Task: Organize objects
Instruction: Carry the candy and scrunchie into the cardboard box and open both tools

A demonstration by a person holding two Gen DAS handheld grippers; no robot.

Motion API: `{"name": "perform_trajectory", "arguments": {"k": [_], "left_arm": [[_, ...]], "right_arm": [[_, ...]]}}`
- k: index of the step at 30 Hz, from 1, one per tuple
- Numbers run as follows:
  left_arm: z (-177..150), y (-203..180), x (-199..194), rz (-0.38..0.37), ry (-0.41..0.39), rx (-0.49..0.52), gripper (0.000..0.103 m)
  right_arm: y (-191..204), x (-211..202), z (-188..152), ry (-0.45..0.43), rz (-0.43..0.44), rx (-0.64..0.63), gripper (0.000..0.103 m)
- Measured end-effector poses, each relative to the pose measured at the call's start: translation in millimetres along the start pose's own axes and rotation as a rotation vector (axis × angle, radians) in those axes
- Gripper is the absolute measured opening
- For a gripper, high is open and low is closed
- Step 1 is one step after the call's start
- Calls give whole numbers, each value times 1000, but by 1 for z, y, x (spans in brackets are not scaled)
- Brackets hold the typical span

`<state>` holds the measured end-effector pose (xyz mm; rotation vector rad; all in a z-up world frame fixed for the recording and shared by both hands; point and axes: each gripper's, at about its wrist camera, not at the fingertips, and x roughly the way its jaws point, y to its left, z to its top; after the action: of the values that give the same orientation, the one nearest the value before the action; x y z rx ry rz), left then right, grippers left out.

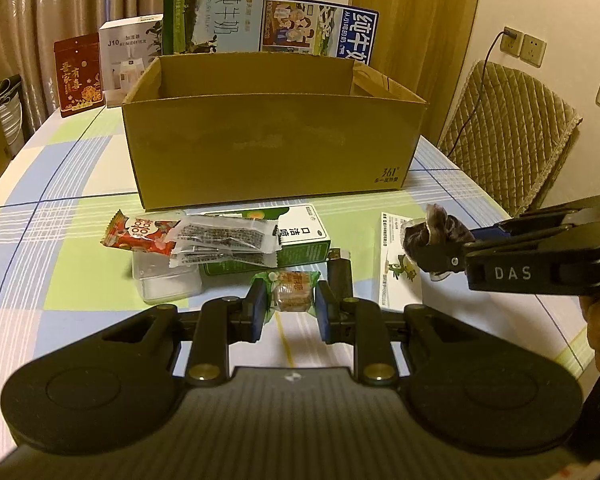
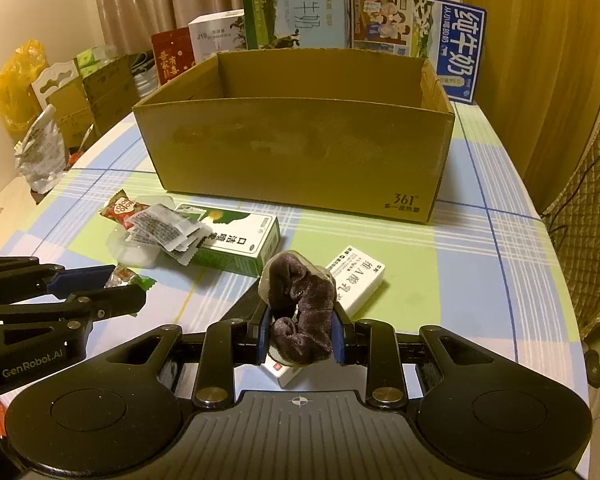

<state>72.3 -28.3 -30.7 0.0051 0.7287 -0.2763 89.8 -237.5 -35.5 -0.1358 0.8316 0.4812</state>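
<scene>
Cardboard box [image 1: 274, 156] behind, left gripper [image 1: 291, 312] clamping wrapped candy [image 1: 292, 291]; right gripper [image 2: 300, 336] clamping scrunchie [image 2: 300, 300]

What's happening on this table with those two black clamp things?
A person is tidying small items with a handheld gripper in each hand. The left gripper is closed around a wrapped candy, and the right gripper grips a dark velvet scrunchie. An open cardboard box stands just behind. Snack packets, a green carton and a white medicine box lie loose on the checked tablecloth.
</scene>
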Motion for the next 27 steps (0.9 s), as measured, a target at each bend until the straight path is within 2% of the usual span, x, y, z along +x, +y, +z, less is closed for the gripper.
{"name": "perform_trajectory", "arguments": {"k": [18,22,27], "left_arm": [[14,1,-7,15,-4,12,21],[26,0,-11,21,-16,28,21],[56,6,-17,18,-59,43,21]], "right_arm": [[4,-8,15,-52,34,40,27],[7,-10,27,-78,42,42,27],[5,-12,47,-126,46,71,27]]}}
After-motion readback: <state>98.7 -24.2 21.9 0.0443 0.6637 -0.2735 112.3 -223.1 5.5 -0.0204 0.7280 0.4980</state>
